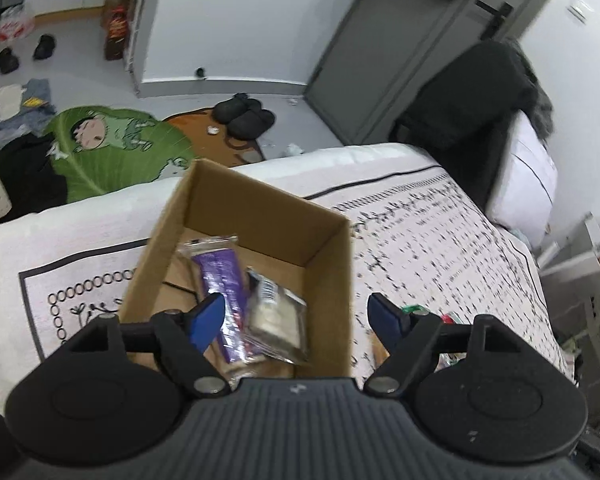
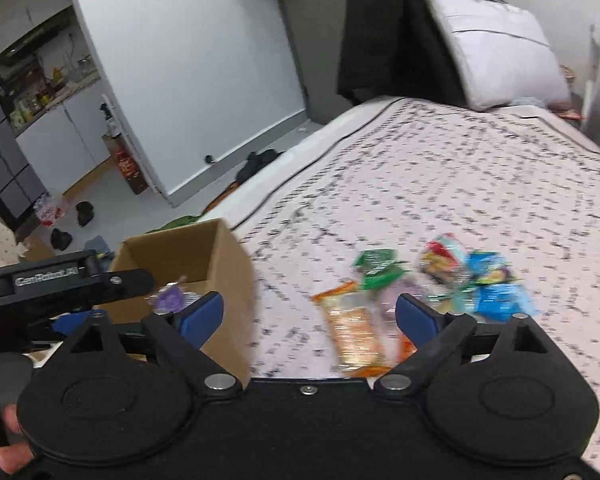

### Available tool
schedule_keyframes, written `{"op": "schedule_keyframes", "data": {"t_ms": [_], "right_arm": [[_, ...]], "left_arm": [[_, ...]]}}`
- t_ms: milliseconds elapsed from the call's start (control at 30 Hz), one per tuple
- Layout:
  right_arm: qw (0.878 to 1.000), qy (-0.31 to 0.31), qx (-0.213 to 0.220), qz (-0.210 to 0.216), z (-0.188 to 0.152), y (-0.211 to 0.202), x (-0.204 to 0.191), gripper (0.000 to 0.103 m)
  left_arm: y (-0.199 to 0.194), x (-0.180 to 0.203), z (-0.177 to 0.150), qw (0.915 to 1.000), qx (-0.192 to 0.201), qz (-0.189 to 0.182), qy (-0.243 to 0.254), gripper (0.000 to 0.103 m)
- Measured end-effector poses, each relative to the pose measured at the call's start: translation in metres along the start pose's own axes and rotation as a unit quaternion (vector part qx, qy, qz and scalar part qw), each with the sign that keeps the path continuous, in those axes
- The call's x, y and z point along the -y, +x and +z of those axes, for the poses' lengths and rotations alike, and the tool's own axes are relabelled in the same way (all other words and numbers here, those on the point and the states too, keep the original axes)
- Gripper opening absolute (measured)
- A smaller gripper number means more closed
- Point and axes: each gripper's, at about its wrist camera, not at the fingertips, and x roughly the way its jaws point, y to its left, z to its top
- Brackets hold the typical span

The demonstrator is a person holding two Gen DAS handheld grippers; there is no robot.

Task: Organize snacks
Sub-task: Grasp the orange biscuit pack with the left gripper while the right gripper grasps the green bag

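An open cardboard box [image 1: 260,204] stands on the patterned bed; it also shows in the right wrist view [image 2: 204,248]. Inside lie a purple snack packet [image 1: 222,280] and a clear packet with a pale biscuit [image 1: 276,316]. My left gripper [image 1: 296,316] is open and empty, hovering over the box's near edge. My right gripper [image 2: 310,314] is open and empty above the bed, to the right of the box. Between its fingers lies an orange snack packet [image 2: 354,328]. Beyond it lie a green packet [image 2: 378,268], a red and white packet [image 2: 444,256] and blue packets [image 2: 496,300].
The bed cover [image 2: 460,168] stretches ahead, with a white pillow [image 2: 496,48] and dark clothing [image 2: 380,32] at its head. On the floor to the left lie a green cartoon mat [image 1: 112,148], black slippers [image 1: 244,116] and clothes. The left gripper's body [image 2: 52,284] shows at the right view's left edge.
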Motion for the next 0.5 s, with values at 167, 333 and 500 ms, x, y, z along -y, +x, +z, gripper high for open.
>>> {"op": "schedule_keyframes", "data": {"t_ms": [167, 333, 500], "right_arm": [[1.000, 0.014, 0.021, -0.017, -0.002, -0.017, 0.026, 0.100], [0.999, 0.026, 0.035, -0.032, -0.009, -0.026, 0.048, 0.102], [0.997, 0.049, 0.038, -0.043, -0.025, -0.024, 0.068, 0.102]], "left_arm": [[-0.006, 0.018, -0.008, 0.9997, 0.008, -0.012, 0.018, 0.078], [-0.009, 0.039, -0.019, 0.9983, 0.010, -0.024, 0.051, 0.078], [-0.007, 0.054, -0.032, 0.9959, 0.004, -0.030, 0.085, 0.078]]}}
